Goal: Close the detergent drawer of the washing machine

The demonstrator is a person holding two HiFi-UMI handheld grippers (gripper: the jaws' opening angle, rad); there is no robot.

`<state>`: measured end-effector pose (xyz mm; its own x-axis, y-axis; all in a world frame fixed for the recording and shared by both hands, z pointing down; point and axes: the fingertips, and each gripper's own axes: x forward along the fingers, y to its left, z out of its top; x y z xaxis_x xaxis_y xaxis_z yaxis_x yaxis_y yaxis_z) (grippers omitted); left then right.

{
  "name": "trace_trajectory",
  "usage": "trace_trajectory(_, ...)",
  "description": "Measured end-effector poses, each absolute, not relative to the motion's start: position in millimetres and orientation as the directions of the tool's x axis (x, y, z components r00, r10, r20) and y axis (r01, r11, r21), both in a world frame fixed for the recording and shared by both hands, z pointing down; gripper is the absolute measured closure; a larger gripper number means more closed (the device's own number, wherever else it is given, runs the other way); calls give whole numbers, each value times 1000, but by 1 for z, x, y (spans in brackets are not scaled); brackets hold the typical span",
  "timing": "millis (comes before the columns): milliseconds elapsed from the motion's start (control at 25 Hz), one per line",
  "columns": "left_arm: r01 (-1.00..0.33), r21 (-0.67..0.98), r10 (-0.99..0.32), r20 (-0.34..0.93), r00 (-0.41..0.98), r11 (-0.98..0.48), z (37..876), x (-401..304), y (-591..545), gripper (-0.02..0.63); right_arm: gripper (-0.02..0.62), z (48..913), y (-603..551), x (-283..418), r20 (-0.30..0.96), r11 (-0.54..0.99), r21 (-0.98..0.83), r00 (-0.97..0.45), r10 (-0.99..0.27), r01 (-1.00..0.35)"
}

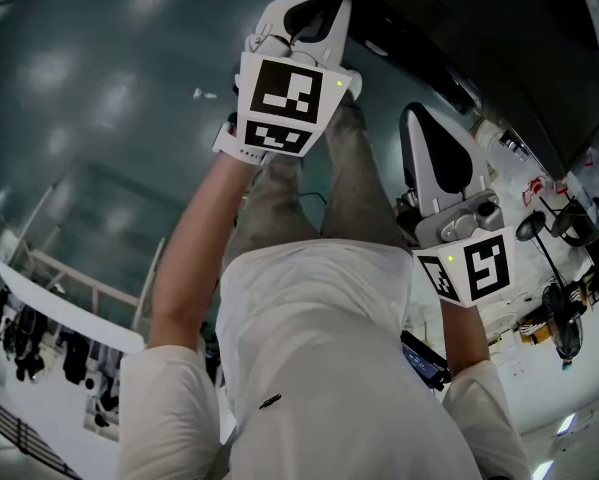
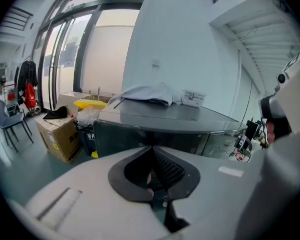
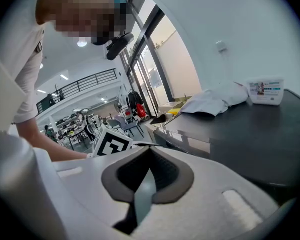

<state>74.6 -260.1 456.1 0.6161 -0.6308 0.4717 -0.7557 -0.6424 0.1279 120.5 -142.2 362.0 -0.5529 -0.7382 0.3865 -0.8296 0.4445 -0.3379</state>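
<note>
The washing machine (image 2: 155, 119) is a dark grey cabinet ahead of both grippers; I see its flat top and upper front, and no detergent drawer can be made out. In the head view its dark body (image 1: 499, 58) fills the upper right. My left gripper (image 2: 152, 151) is shut with nothing in it and hangs short of the machine's front. It is raised at the top centre of the head view (image 1: 314, 3). My right gripper (image 3: 150, 154) is also shut and empty, and sits lower and nearer to me in the head view (image 1: 431, 123).
A white cloth (image 2: 147, 94) and a white tub (image 3: 264, 91) lie on the machine's top. A cardboard box (image 2: 57, 136), a bin with a yellow lid (image 2: 87, 106) and a chair (image 2: 9, 124) stand to the left. Cluttered benches (image 1: 559, 268) are at my right.
</note>
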Motion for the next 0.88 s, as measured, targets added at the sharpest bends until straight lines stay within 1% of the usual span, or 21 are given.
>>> trace_trajectory(280,-748,109,-632,464,621,-654,436,59,-244,588,594,344,-133,111,358,467,-298,-551,-753,-832)
trace_trajectory(600,-765,167,-635,464,618,-622,409,38,-212,588,594,322,-118,106,354,490,-238,-545,-760,-839)
trace_trajectory(880,-776,143,-661,444,605,-615,374,16,-187,588,594,295,-113,105,321,501,-189,-535,-782,-845)
